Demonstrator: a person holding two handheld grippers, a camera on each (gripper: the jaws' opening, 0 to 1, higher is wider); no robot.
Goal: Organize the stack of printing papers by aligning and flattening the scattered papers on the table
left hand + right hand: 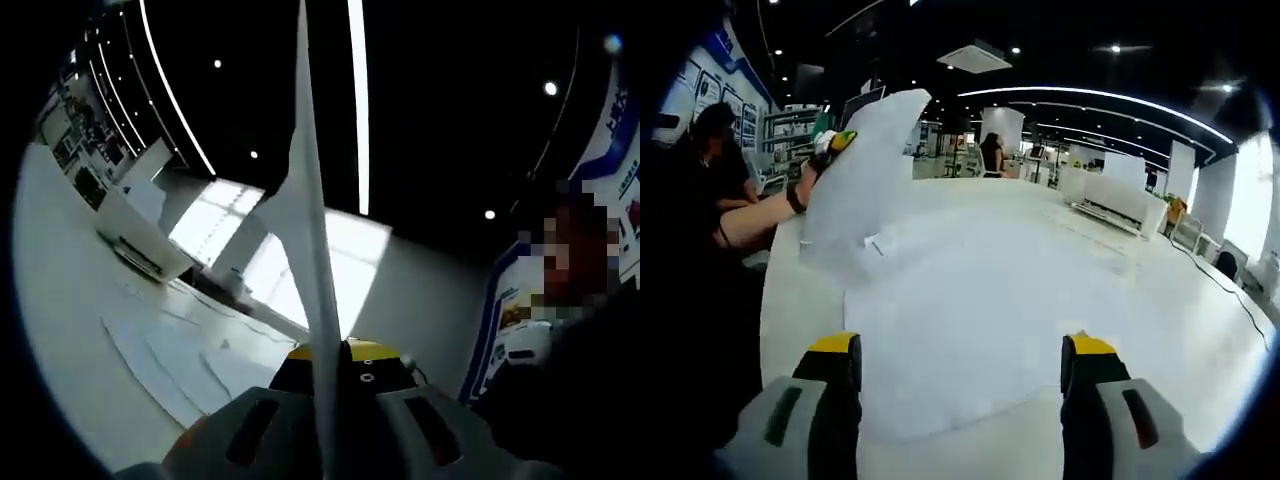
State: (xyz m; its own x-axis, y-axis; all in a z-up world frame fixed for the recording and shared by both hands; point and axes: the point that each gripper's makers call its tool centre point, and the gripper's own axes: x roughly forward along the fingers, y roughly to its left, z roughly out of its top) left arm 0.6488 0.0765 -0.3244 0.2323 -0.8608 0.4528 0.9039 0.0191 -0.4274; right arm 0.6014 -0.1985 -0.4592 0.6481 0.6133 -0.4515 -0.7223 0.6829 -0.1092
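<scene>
My left gripper (332, 362) is shut on a white sheet of paper (312, 230), which I see edge-on, rising straight up from the jaws. The right gripper view shows that same sheet (860, 170) lifted and curved above the table's far left, with the left gripper (830, 143) pinching its top edge and a person's arm (755, 222) behind it. My right gripper (962, 352) stands open, its yellow-tipped jaws wide apart just above a large white paper (970, 320) lying flat on the table. More overlapping sheets (175, 355) lie spread on the table.
The white table (800, 300) stretches far back. A white printer-like box (1120, 205) sits at its far right, also visible as a white box (140, 240) in the left gripper view. A seated person in dark clothes (700, 200) is beside the table's left edge.
</scene>
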